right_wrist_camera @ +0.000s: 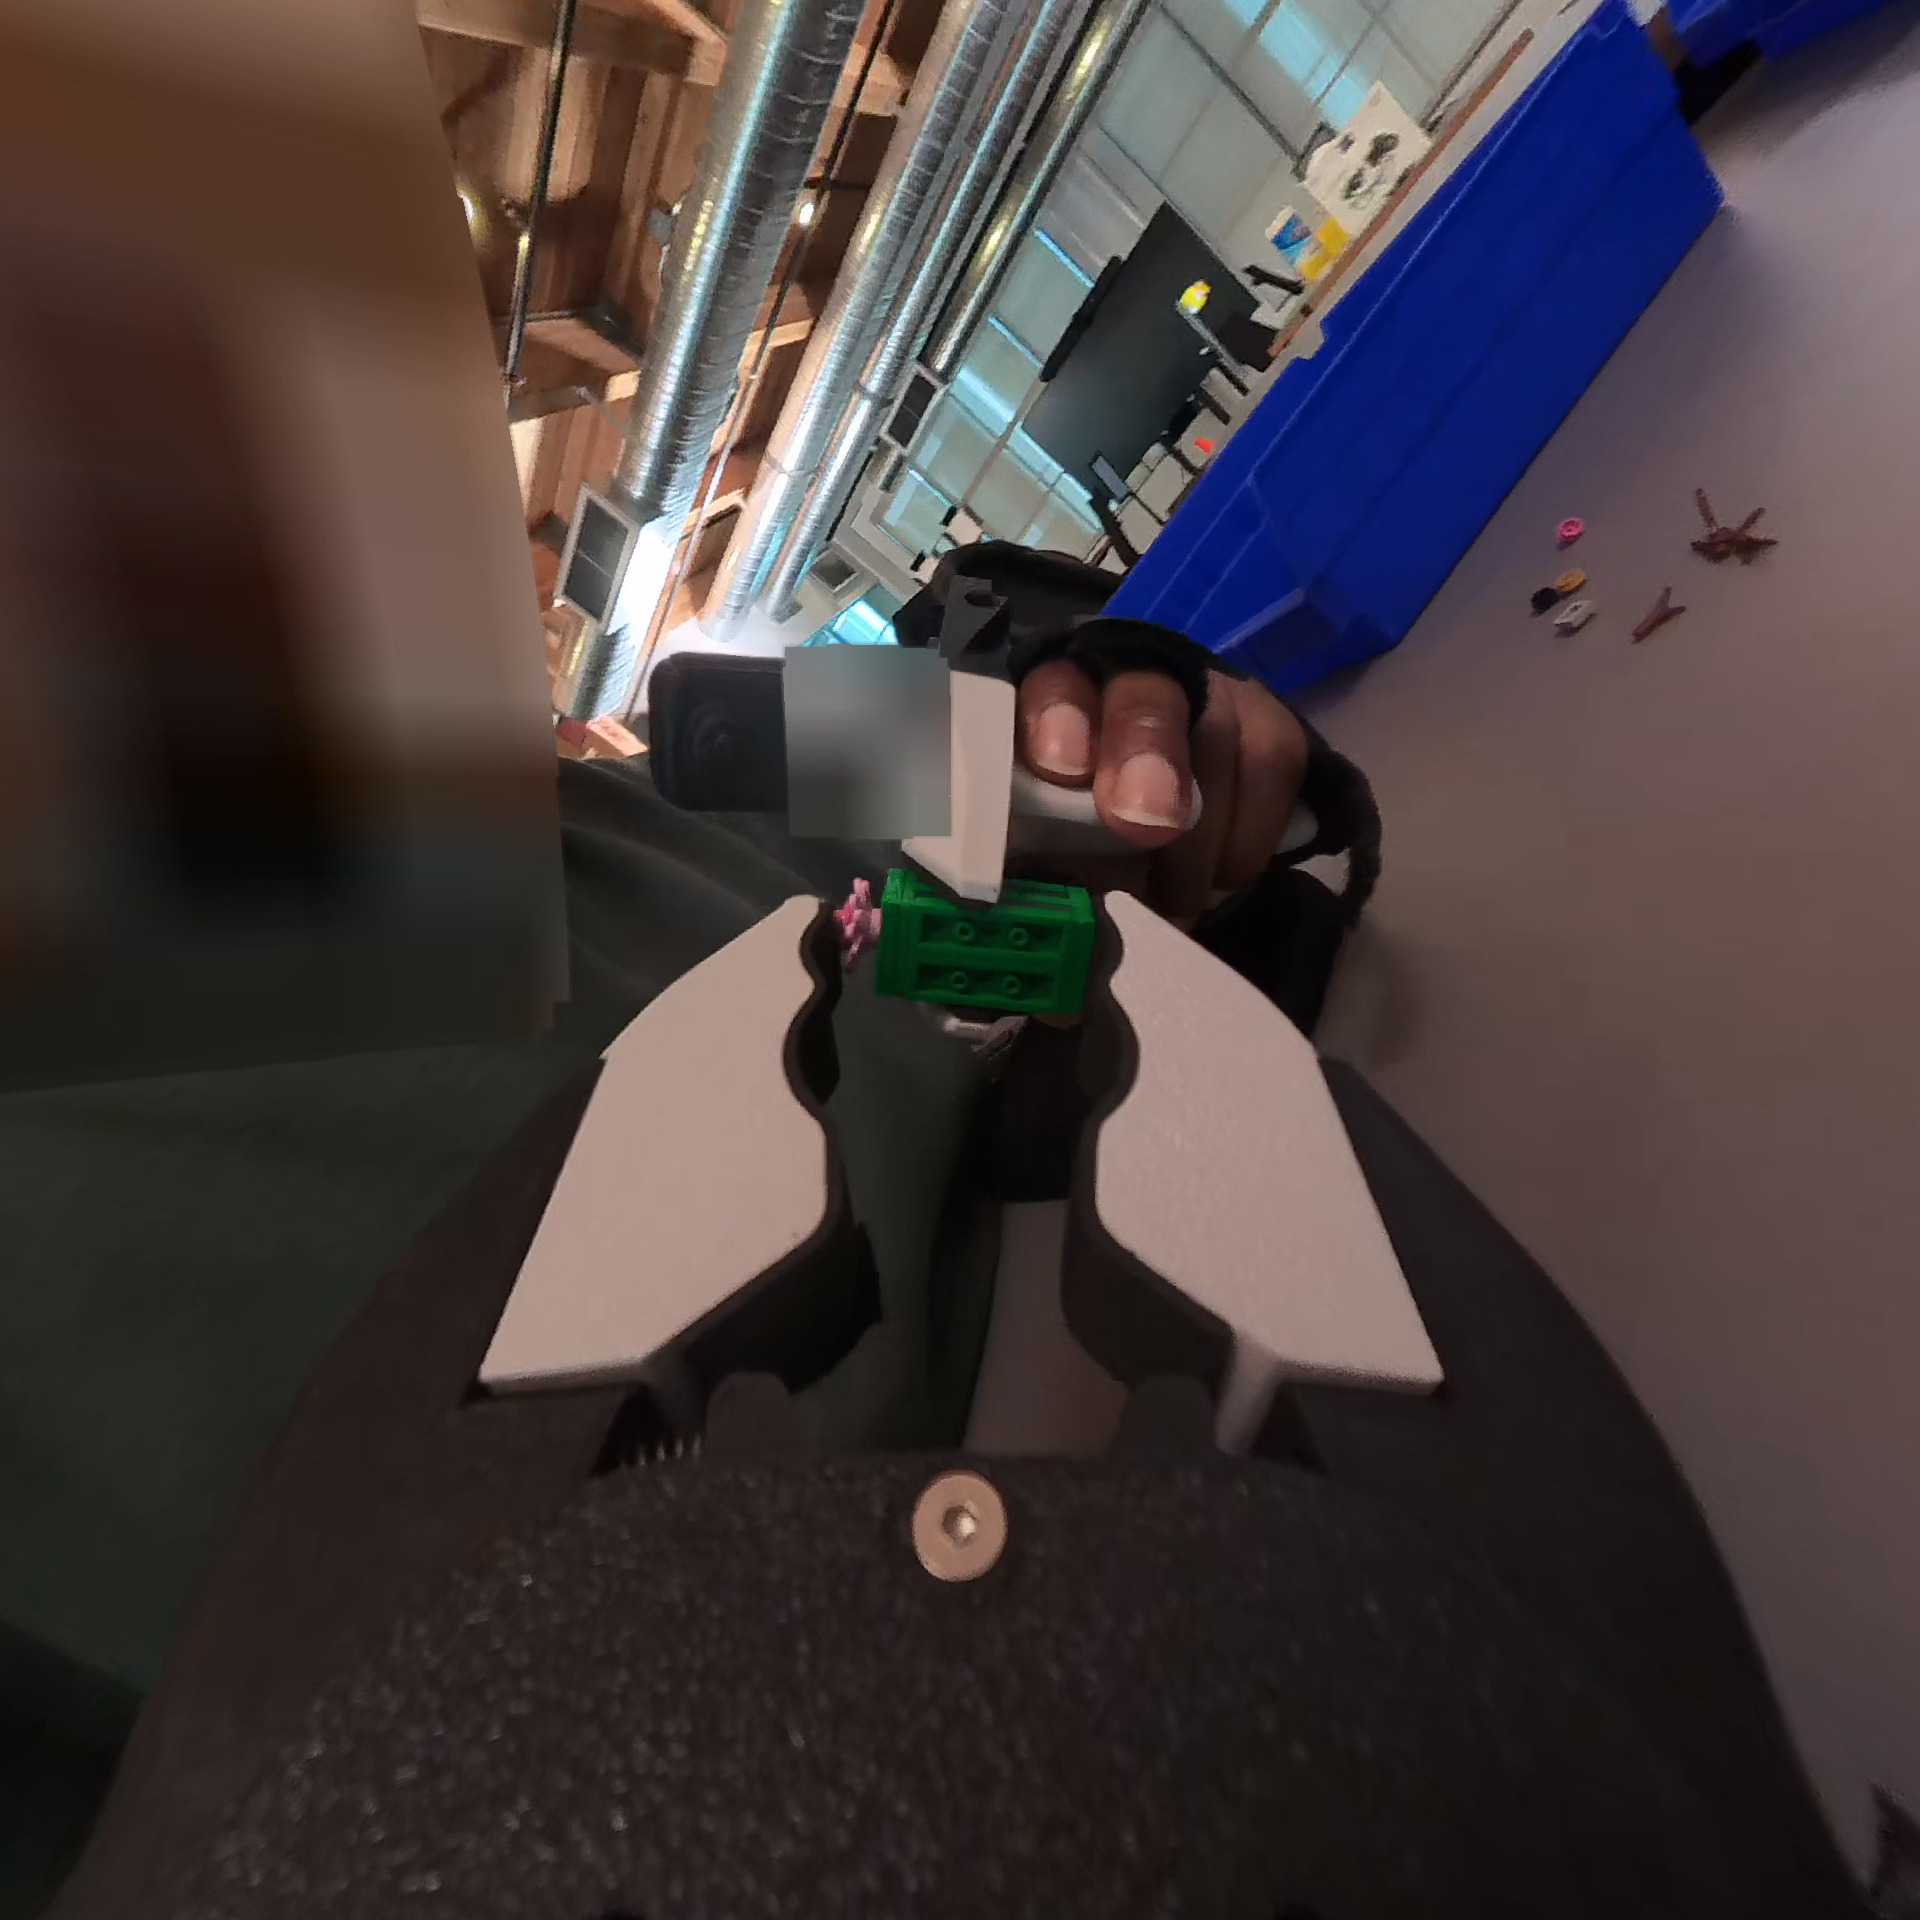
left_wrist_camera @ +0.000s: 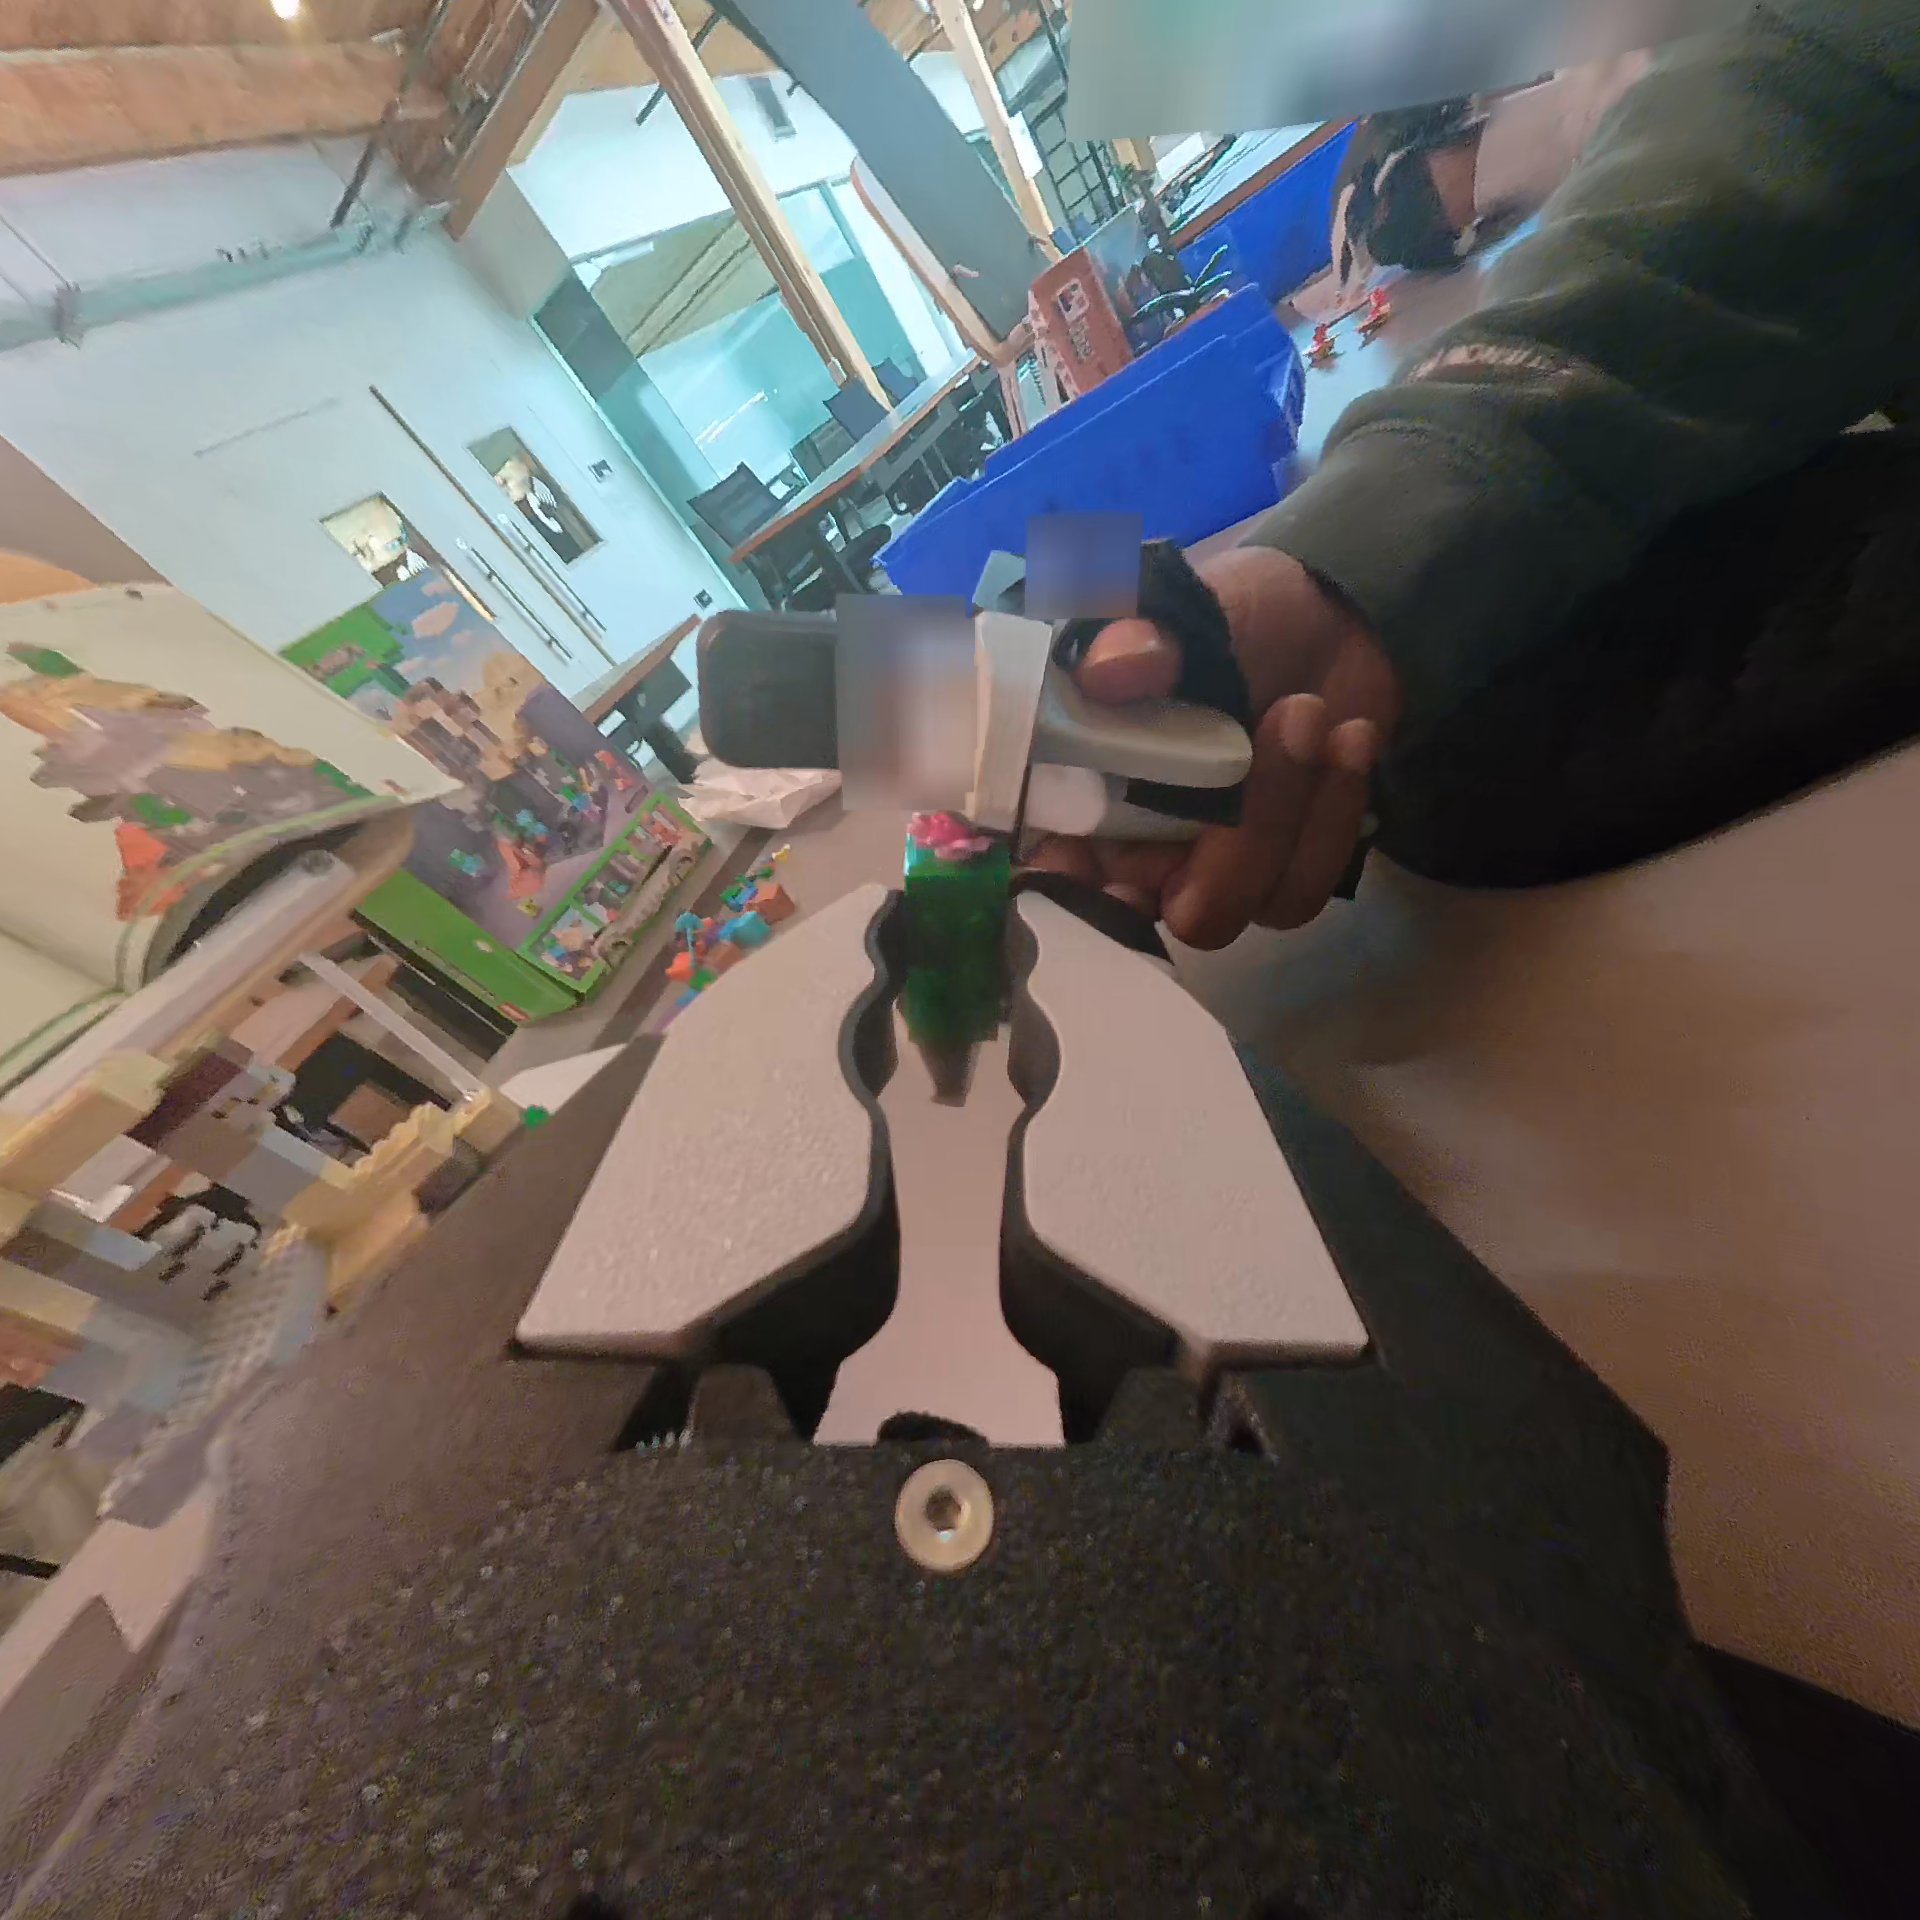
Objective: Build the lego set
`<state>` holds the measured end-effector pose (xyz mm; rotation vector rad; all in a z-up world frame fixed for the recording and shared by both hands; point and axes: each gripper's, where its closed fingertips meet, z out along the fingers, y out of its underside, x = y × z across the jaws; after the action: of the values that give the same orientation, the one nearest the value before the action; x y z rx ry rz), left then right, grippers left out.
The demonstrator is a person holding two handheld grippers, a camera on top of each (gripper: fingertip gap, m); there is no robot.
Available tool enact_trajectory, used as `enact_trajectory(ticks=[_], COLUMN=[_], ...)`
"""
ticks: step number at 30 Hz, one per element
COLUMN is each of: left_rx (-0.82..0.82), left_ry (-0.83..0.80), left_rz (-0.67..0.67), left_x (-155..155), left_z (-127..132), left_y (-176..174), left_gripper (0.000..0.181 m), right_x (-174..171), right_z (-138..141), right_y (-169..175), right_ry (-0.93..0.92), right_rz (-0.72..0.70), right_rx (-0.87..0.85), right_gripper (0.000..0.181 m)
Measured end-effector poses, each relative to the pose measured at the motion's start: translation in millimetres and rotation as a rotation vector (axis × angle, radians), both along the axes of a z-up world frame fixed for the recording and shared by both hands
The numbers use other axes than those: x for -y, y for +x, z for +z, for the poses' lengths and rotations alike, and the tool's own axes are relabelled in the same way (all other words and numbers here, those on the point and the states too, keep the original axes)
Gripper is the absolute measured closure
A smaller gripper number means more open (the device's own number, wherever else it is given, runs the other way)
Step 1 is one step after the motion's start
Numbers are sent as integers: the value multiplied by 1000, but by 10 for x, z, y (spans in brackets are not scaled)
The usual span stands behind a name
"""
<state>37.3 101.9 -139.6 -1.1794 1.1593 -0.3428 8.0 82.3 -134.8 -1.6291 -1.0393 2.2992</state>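
A green lego block (left_wrist_camera: 954, 956) with a pink flower piece (left_wrist_camera: 940, 834) on one end is held in the air between both grippers, which face each other. My left gripper (left_wrist_camera: 954, 935) is shut on the block's narrow sides. In the right wrist view the block (right_wrist_camera: 982, 961) lies crosswise between my right gripper's (right_wrist_camera: 966, 940) fingertips. The pink flower (right_wrist_camera: 857, 925) is against the left fingertip. A white finger of the left gripper (right_wrist_camera: 966, 831) presses on the block's top. A person's hand (right_wrist_camera: 1132, 748) holds that gripper.
Blue bins (left_wrist_camera: 1132, 457) (right_wrist_camera: 1455, 364) stand on the grey table. A lego box (left_wrist_camera: 540, 831), an open booklet (left_wrist_camera: 156, 748) and a tan and grey build (left_wrist_camera: 208, 1195) are at the left. Loose pieces (left_wrist_camera: 727, 925) (right_wrist_camera: 1569, 603) lie on the table. The grippers are tip to tip, or close to it.
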Motion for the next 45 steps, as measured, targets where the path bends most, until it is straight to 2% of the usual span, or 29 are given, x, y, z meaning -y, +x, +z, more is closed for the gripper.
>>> enact_trajectory(ticks=[2, 5, 9, 15, 22, 35, 45], left_rx=[28, 54, 53, 22, -2, -23, -32], left_ry=[-53, -186, -378, -505, -539, -495, -453], left_rz=[-16, 12, 145, 293, 366, 351, 336], left_x=[-5, -83, -315, -516, -587, -546, -517], left_z=[-7, -69, -259, -487, -579, -554, -527], left_y=[8, -9, -144, -299, -384, -346, -308], left_gripper=[164, 164, 164, 164, 165, 165, 165], right_x=[-15, -109, -335, -533, -571, -574, -653], right_z=[-10, -117, -227, -276, -336, -372, -434], right_y=[6, 28, 120, 154, 39, -113, -88], right_ry=[22, 203, 470, 612, 554, 573, 548], right_rz=[-11, -87, -236, -428, -514, -554, -585], right_rx=[26, 116, 256, 367, 422, 467, 488], right_gripper=[134, 128, 130, 141, 142, 147, 150])
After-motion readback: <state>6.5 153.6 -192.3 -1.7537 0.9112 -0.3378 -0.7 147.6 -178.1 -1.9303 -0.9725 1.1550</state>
